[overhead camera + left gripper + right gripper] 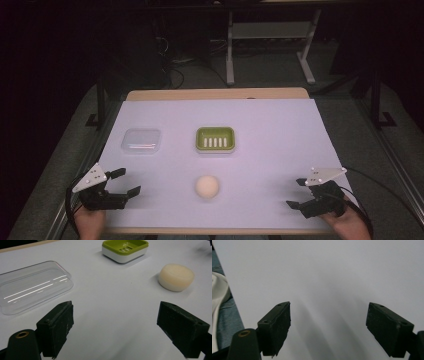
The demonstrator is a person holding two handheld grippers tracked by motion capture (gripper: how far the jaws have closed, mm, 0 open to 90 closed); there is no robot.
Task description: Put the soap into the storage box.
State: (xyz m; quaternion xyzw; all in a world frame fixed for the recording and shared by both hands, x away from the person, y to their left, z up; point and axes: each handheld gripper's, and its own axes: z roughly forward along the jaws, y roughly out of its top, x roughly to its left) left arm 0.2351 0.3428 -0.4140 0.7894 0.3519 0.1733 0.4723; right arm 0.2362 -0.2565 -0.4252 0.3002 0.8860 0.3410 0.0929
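A round cream soap bar [206, 187] lies on the white table cover [270, 140], near the front middle; the left gripper view has the soap bar [176, 277] at upper right. Behind it sits a green soap dish [215, 139] with a slotted tray, seen as the green dish [125, 249] at the top of the left gripper view. A clear plastic lid [141, 140] rests at the left; the lid [32, 286] lies ahead of the left jaws. My left gripper [126, 182] is open at the front left. My right gripper [298, 193] is open at the front right, over bare cover.
The table's wooden far edge [215, 93] borders a dark floor with a metal stand [270, 35] behind. In the right gripper view, the cover's near edge and a person's clothing [220, 310] show at the left.
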